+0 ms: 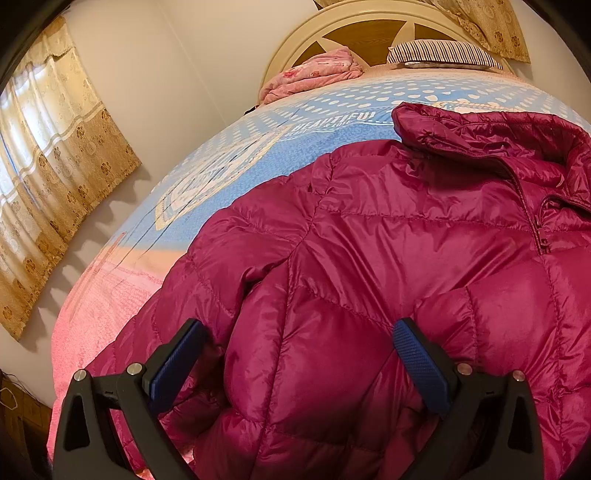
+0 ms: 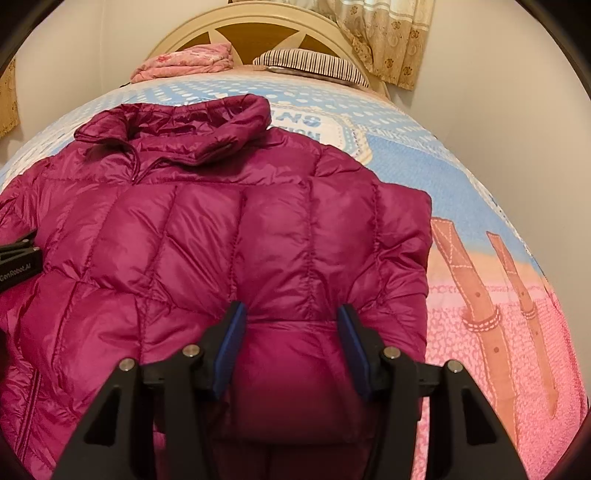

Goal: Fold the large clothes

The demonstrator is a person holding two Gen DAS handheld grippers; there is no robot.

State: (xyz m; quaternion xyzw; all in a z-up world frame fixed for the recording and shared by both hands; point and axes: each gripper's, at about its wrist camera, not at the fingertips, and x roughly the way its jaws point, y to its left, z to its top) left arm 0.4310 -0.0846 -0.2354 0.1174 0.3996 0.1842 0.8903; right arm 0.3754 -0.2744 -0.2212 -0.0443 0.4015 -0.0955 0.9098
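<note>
A magenta quilted puffer jacket (image 1: 369, 240) lies front-up on the bed, collar toward the headboard; it also fills the right wrist view (image 2: 221, 229). My left gripper (image 1: 299, 332) is open, its jaws wide apart over a bulge of the jacket's left sleeve area. My right gripper (image 2: 291, 314) stands part open with a puffed fold of the jacket's lower right side between its blue pads (image 2: 231, 343); the pads touch the fabric on both sides. The left gripper's body (image 2: 18, 258) shows at the left edge of the right wrist view.
The bed cover (image 2: 480, 206) is blue and pink, patterned. A folded pink blanket (image 1: 314, 72) and a striped pillow (image 1: 443, 53) lie by the cream headboard (image 1: 332, 26). Curtains (image 1: 48, 155) hang on the left wall; the bed's left edge drops to the floor.
</note>
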